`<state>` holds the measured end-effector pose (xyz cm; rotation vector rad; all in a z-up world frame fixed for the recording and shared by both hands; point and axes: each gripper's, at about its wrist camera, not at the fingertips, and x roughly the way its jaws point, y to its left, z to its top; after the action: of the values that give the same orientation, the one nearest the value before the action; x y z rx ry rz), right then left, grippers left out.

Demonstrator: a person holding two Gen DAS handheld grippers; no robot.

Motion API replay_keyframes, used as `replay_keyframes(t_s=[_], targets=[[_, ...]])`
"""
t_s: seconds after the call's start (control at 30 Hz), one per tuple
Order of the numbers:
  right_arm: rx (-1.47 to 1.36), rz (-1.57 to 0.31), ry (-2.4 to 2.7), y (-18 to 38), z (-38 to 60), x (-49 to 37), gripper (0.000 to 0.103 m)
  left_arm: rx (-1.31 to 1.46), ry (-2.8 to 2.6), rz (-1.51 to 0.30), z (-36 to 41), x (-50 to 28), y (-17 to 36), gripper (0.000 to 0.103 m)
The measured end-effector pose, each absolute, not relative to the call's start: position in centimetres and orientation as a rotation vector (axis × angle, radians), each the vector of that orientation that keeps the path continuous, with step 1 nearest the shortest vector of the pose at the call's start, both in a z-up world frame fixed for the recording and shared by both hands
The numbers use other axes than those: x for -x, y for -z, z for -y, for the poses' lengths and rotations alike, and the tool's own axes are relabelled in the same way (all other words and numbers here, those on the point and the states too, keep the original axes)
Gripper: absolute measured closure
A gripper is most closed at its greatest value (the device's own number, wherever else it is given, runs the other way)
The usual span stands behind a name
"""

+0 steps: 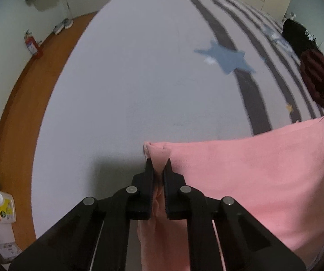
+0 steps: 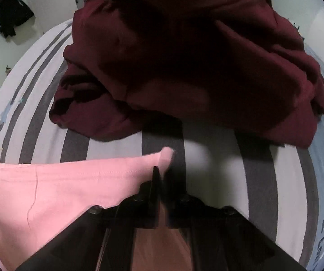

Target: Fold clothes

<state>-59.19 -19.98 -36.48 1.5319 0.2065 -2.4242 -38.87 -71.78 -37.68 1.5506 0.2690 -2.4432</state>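
Holding a pink top [image 1: 252, 176] stretched over the bed [image 1: 128, 90], left claw [image 1: 158, 166] & right claw [image 2: 160, 174] each pinched on a corner. Looks like mid-fold; next needs both corners carried across evenly, clear of the maroon pile [image 2: 184, 56].

A pink garment [image 1: 252, 180], a maroon garment [image 2: 184, 56] at twelve o'clock, and a grey-striped, blue-starred sheet [image 1: 139, 79] are seen.

light: dim, indoor | blur: strong motion smear, right view | edges: fisheye-bent, vignetted
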Motion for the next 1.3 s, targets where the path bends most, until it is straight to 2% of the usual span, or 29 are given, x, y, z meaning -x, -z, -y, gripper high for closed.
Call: replay_keyframes(t_s=[0.23, 0.37, 0.43, 0.5, 0.57, 0.6, 0.63, 0.73, 0.83, 1.0, 1.1, 1.23, 1.3], targets=[[-1.498, -0.234, 2.481, 35.4, 18.0, 59.8, 0.101, -1.487, 2.462, -0.29, 71.9, 40.5, 36.8, 0.097], [-1.514, -0.214, 2.506, 35.7, 16.8, 60.5, 0.101, -1.503, 2.452, -0.227, 72.2, 38.9, 38.9, 0.097], [-1.519, -0.273, 2.502, 36.1, 17.1, 60.6, 0.101, -1.542, 2.423, -0.214, 70.2, 38.4, 40.8, 0.093], [-1.523, -0.324, 2.501, 36.7, 17.4, 60.7, 0.101, -1.55, 2.355, -0.241, 70.5, 39.7, 40.1, 0.075], [-1.532, -0.334, 2.504, 36.8, 17.3, 60.7, 0.096, -1.501, 2.346, -0.316, 71.0, 39.3, 38.8, 0.049], [-1.525, -0.342, 2.508, 36.4, 17.3, 60.4, 0.096, -1.472, 2.348, -0.35, 71.5, 38.5, 38.2, 0.045], [-1.512, -0.354, 2.513, 35.9, 17.2, 60.0, 0.091, -1.441, 2.351, -0.38, 72.1, 37.6, 37.5, 0.041], [-1.463, -0.308, 2.502, 33.5, 16.0, 57.3, 0.088, -1.372, 2.354, -0.453, 73.2, 34.1, 35.6, 0.04], [-1.469, -0.252, 2.474, 31.7, 13.6, 52.1, 0.085, -1.421, 2.34, -0.463, 70.3, 26.8, 34.8, 0.041], [-1.602, -0.192, 2.385, 32.3, 10.3, 40.9, 0.085, -1.612, 2.257, -0.494, 62.6, 14.8, 34.0, 0.041], [-1.692, -0.201, 2.341, 33.2, 8.3, 36.3, 0.085, -1.671, 2.229, -0.502, 60.2, 11.0, 34.7, 0.041], [-1.756, -0.184, 2.308, 34.0, 7.1, 33.2, 0.085, -1.717, 2.247, -0.478, 57.8, 8.5, 35.0, 0.058], [-1.763, -0.183, 2.299, 34.5, 6.9, 32.4, 0.085, -1.75, 2.249, -0.429, 59.2, 9.4, 36.6, 0.071]])
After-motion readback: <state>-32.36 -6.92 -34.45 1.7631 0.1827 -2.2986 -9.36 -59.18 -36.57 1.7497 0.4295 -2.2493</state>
